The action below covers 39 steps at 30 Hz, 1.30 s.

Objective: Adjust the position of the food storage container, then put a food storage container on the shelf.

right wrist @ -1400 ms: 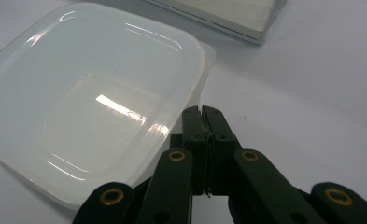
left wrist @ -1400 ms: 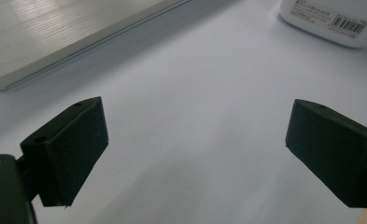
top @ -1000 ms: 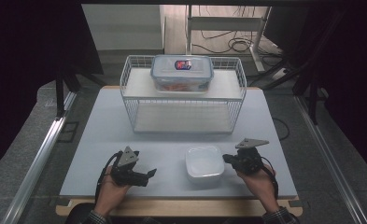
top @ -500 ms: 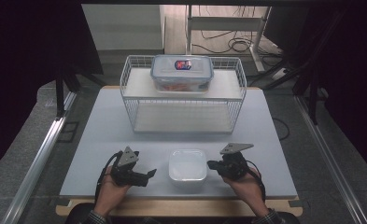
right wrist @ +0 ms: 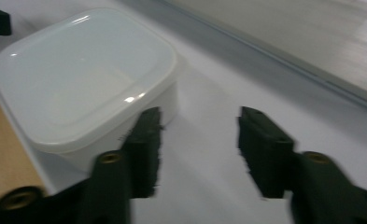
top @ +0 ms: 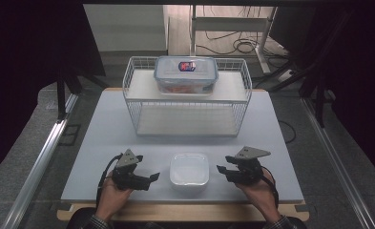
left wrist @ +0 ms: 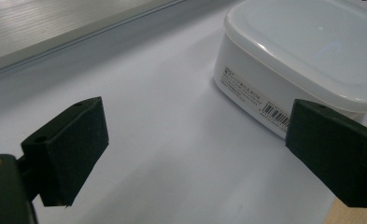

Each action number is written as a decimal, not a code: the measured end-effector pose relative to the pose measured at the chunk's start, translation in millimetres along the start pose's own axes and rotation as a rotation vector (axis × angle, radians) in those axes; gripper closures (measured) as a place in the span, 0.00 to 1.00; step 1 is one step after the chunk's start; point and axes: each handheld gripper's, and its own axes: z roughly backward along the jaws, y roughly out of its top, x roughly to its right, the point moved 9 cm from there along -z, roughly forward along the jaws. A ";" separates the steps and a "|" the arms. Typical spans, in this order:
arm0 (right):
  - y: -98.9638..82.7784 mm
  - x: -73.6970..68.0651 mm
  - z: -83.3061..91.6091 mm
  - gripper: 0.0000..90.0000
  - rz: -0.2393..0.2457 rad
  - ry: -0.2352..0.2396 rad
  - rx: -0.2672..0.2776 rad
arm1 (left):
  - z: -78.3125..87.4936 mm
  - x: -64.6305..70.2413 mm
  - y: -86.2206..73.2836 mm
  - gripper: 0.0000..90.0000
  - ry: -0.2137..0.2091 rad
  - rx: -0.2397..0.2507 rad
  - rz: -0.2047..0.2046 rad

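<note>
White lidded container (top: 189,169) set on table (top: 99,138) near front edge, between claws. Right claw (top: 222,170) jaws just opening, released, nothing between. Left claw (top: 152,178) spread, empty. Placement apparently done; withdrawal remaining.

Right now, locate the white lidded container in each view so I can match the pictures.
High view: white lidded container at the table's near edge, between the two grippers.
Left gripper view: upper right, barcode label facing the camera.
Right gripper view: upper left, beside one jaw.
Shared landmark: the pale table top.
</note>
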 end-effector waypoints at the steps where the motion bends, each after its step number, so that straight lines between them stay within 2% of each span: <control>1: -1.0 2.5 0.6 0.38 -0.001 0.000 0.003 | -0.2 -0.1 0.0 0.06 0.000 0.002 -0.002; 4: -3.0 7.8 -0.4 0.16 -0.023 0.024 0.031 | -1.5 0.5 -0.6 0.05 -0.003 0.005 -0.012; 8: -4.5 10.7 -1.8 0.04 -0.007 0.007 0.036 | -2.8 1.2 -1.2 0.05 -0.002 0.006 -0.036; 13: -6.2 7.0 -4.9 0.02 0.004 0.019 0.029 | -4.0 0.5 -2.6 0.05 0.011 -0.005 -0.057; 18: -7.0 7.8 -5.3 0.02 -0.003 0.020 0.028 | -4.8 1.0 -3.4 0.05 0.015 -0.019 -0.056; 23: -7.1 9.9 -5.2 0.02 -0.013 0.017 0.026 | -5.7 1.8 -4.0 0.05 0.015 -0.036 -0.038; 28: -5.6 9.4 -5.1 0.02 -0.044 0.030 0.024 | -5.3 5.1 -1.2 0.04 0.009 -0.046 -0.025; 30: -2.8 6.8 -5.4 0.02 -0.052 0.037 0.031 | -5.4 7.3 1.2 0.03 0.004 -0.050 -0.036; 33: 3.3 0.0 -5.9 0.02 -0.055 0.039 0.035 | -6.0 12.3 8.4 0.03 -0.025 -0.040 -0.024; 35: 9.0 -7.1 -6.0 0.00 -0.064 0.057 0.045 | -8.1 14.3 12.7 0.03 -0.020 -0.045 -0.026; 39: 17.9 -18.7 -7.2 0.01 -0.065 0.079 0.043 | -14.1 21.4 23.0 0.06 -0.041 -0.059 -0.039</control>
